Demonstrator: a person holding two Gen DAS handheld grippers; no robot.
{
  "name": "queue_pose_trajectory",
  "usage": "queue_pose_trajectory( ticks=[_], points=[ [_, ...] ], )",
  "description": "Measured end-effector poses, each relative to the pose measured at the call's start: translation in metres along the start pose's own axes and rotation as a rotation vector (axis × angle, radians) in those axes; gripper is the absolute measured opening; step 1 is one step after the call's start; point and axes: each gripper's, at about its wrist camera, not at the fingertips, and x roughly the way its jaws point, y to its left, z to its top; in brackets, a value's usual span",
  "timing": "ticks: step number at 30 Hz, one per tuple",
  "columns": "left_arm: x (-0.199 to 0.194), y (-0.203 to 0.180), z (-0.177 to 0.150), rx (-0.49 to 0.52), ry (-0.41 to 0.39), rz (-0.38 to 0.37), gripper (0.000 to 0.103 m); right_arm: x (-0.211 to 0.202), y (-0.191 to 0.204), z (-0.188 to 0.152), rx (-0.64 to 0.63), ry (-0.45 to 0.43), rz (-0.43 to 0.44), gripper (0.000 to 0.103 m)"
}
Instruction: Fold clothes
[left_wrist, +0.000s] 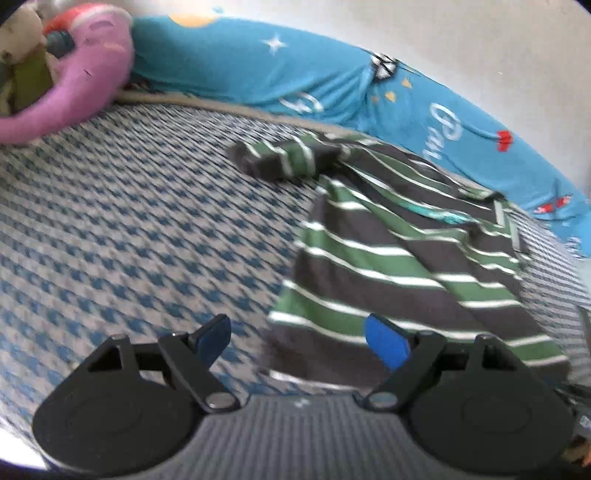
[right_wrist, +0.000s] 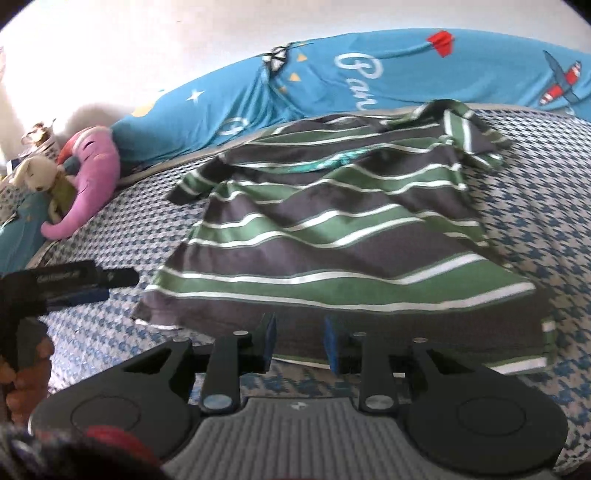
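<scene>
Striped shirt (right_wrist: 332, 229) lies spread on the bed (left_wrist: 129, 229), grey and green bands with thin white lines, rumpled, one sleeve (left_wrist: 280, 157) sticking out toward the pillow end. Its hem edge is nearest both tools. Bed cover is a blue-and-white houndstooth check.

Left gripper (left_wrist: 301, 341) hangs just over the bed at the shirt's lower corner, jaws spread wide, nothing between them; one blue pad (left_wrist: 386, 345) sits over the striped cloth, the other over bare cover. In the right wrist view it shows at the far left edge with a hand (right_wrist: 26, 376) wrapped on its handle.

Right gripper (right_wrist: 299, 345) is at the middle of the hem, jaws partly apart with a narrow gap, the dark hem edge lying between the pads; can't tell whether they pinch it.

Blue printed quilt (right_wrist: 388, 74) is rolled along the wall behind the shirt. Pink plush (right_wrist: 92, 173) and a small beige plush (right_wrist: 38, 171) sit at the bed's head end, well apart from the shirt.
</scene>
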Motion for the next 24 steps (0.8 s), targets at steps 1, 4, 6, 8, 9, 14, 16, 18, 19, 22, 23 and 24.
queue_pose_trajectory(
  ticks=[1, 4, 6, 8, 9, 14, 16, 18, 19, 22, 23, 24],
  points=[
    [0.0, 0.002, 0.0, 0.006, -0.003, 0.041, 0.085, 0.001, 0.004, 0.0, -0.013, -0.001, 0.011, 0.028],
    [0.002, 0.009, 0.002, -0.014, 0.003, 0.105, 0.086, 0.004, 0.019, -0.003, -0.072, -0.003, 0.048, 0.028],
    [0.004, 0.015, 0.003, -0.041, 0.015, 0.104, 0.086, 0.007, 0.03, -0.005, -0.116, -0.004, 0.07, 0.028],
    [0.004, 0.018, 0.003, -0.056, 0.019, 0.107, 0.087, 0.01, 0.041, -0.006, -0.158, -0.009, 0.09, 0.028],
    [0.004, 0.02, 0.003, -0.06, 0.019, 0.108, 0.087, 0.011, 0.046, -0.007, -0.176, -0.011, 0.101, 0.028],
    [0.005, 0.026, 0.004, -0.083, 0.024, 0.1, 0.089, 0.02, 0.068, -0.01, -0.246, -0.012, 0.155, 0.028],
    [0.005, 0.027, 0.003, -0.094, 0.026, 0.094, 0.09, 0.023, 0.077, -0.011, -0.273, -0.012, 0.175, 0.028],
    [0.005, 0.029, 0.004, -0.099, 0.023, 0.089, 0.091, 0.029, 0.087, -0.013, -0.305, -0.012, 0.185, 0.028],
    [0.005, 0.029, 0.004, -0.102, 0.022, 0.09, 0.091, 0.031, 0.092, -0.014, -0.321, -0.012, 0.19, 0.028],
    [0.006, 0.029, 0.005, -0.107, 0.019, 0.09, 0.091, 0.039, 0.107, -0.018, -0.369, -0.012, 0.204, 0.028],
    [0.006, 0.03, 0.005, -0.108, 0.018, 0.087, 0.091, 0.041, 0.111, -0.019, -0.384, -0.012, 0.209, 0.028],
    [0.007, 0.031, 0.005, -0.11, 0.017, 0.085, 0.092, 0.044, 0.114, -0.019, -0.398, -0.011, 0.211, 0.028]
  ],
)
